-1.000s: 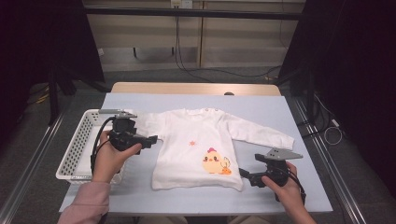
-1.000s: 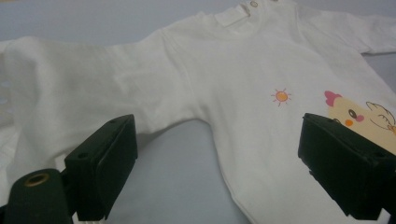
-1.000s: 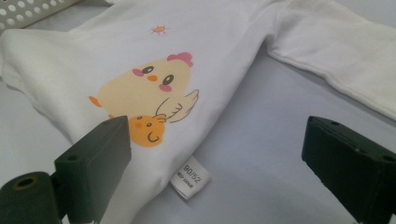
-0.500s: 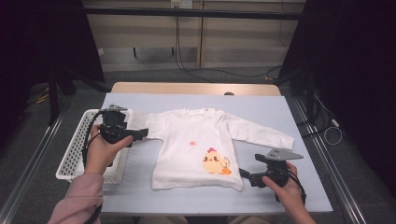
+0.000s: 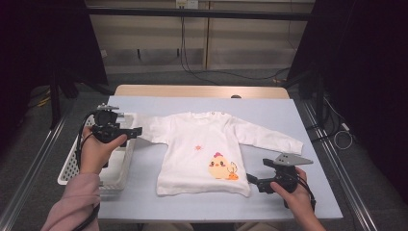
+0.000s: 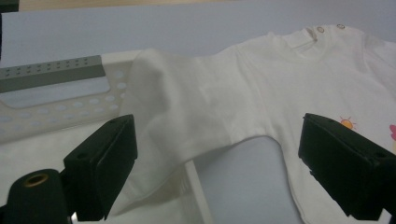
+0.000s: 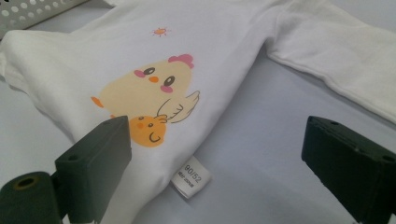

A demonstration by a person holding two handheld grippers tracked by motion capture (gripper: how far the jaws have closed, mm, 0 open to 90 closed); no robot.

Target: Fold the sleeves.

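Note:
A white long-sleeved baby shirt [image 5: 192, 149] with a yellow chick print [image 5: 220, 168] lies flat, front up, on the light blue table [image 5: 269, 110]. Its left sleeve [image 6: 173, 107] drapes over the rim of a white perforated basket [image 6: 56, 74]. My left gripper [image 5: 137, 131] hovers open over the basket, its jaws on either side of that sleeve without touching it. My right gripper [image 5: 252, 182] is open just off the shirt's lower right hem corner. In the right gripper view, the size label [image 7: 190, 176] lies between its open jaws, beside the chick [image 7: 149, 93].
The white basket [image 5: 72, 163] sits at the table's left edge. The shirt's other sleeve [image 5: 269, 137] stretches toward the right side. A wooden strip [image 5: 202, 90] runs along the far edge, with dark curtains and cables behind.
My left gripper has moved left and a little farther away, from the shirt's side to above the basket rim. The right gripper has held still.

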